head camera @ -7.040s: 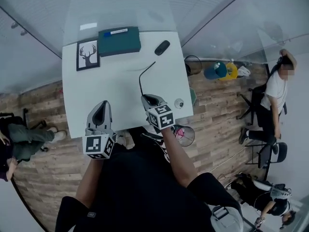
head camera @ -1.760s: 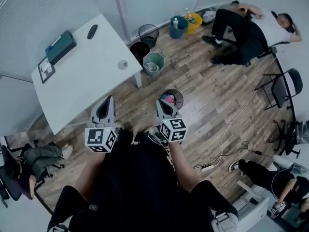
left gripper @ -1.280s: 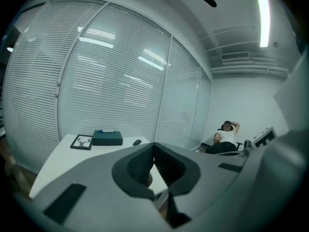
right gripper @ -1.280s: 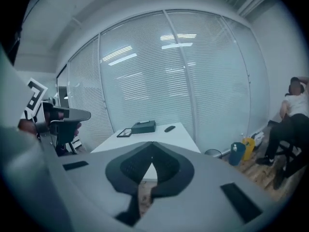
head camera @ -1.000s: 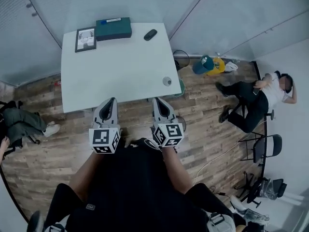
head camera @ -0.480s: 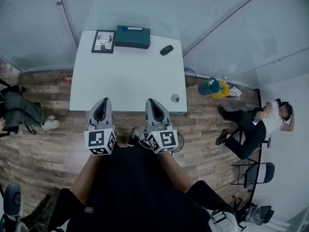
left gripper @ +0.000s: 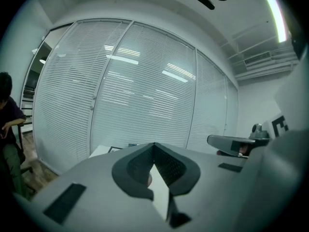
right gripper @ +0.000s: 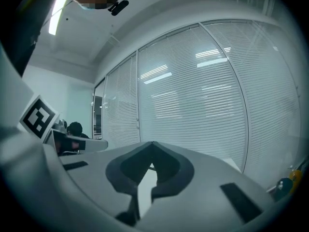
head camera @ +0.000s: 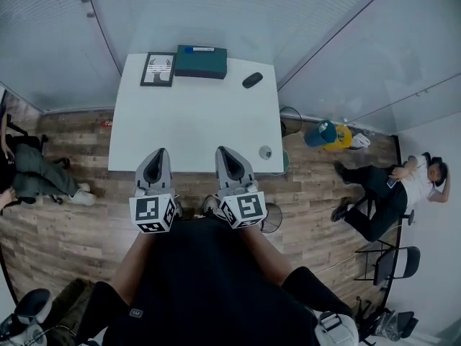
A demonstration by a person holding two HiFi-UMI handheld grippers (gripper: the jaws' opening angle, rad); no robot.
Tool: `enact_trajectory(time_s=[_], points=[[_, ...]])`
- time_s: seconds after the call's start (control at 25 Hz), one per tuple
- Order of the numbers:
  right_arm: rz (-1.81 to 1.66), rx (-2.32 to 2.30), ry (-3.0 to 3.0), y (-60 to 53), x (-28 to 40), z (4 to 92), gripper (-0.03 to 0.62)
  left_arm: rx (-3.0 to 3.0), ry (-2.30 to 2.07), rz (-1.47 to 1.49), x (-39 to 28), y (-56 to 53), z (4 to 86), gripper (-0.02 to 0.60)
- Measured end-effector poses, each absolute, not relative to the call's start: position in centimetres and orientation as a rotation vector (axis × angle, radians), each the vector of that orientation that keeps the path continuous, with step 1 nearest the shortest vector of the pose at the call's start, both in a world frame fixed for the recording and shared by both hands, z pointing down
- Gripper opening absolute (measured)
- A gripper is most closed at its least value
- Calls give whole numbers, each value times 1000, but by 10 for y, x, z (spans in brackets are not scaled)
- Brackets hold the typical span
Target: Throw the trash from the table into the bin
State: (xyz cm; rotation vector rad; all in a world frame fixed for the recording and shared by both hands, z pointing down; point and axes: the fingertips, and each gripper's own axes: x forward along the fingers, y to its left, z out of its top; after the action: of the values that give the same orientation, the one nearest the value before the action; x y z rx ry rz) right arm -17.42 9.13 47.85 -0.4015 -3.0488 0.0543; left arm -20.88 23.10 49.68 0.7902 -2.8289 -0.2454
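The white table (head camera: 194,121) stands straight ahead in the head view. A small grey round object (head camera: 266,152) lies near its right front corner. Both grippers hover side by side at the table's near edge, pointing level toward the blinds. My left gripper (head camera: 156,161) is shut with nothing in it, and its jaw tips meet in the left gripper view (left gripper: 154,146). My right gripper (head camera: 225,157) is also shut and empty, as its own view (right gripper: 151,144) shows. A round wire bin (head camera: 272,218) stands on the floor just right of the right gripper's cube.
At the table's far edge sit a picture frame (head camera: 158,69), a teal box (head camera: 201,61) and a black mouse (head camera: 252,80). Right of the table are a black wire bin (head camera: 289,120), a green bin (head camera: 286,162) and a teal bucket (head camera: 320,132). People sit at left (head camera: 29,171) and right (head camera: 389,186).
The view has swung from the floor bins back to the table, which now lies squarely ahead. Both grippers have come up to its near edge, still shut.
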Motion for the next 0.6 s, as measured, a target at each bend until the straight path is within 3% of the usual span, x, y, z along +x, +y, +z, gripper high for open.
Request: enact_trajectory(time_s=[0.6], points=[[54,-388,-3046,76,-169,477,6,852,-2823,-215,-208,206,495,6]])
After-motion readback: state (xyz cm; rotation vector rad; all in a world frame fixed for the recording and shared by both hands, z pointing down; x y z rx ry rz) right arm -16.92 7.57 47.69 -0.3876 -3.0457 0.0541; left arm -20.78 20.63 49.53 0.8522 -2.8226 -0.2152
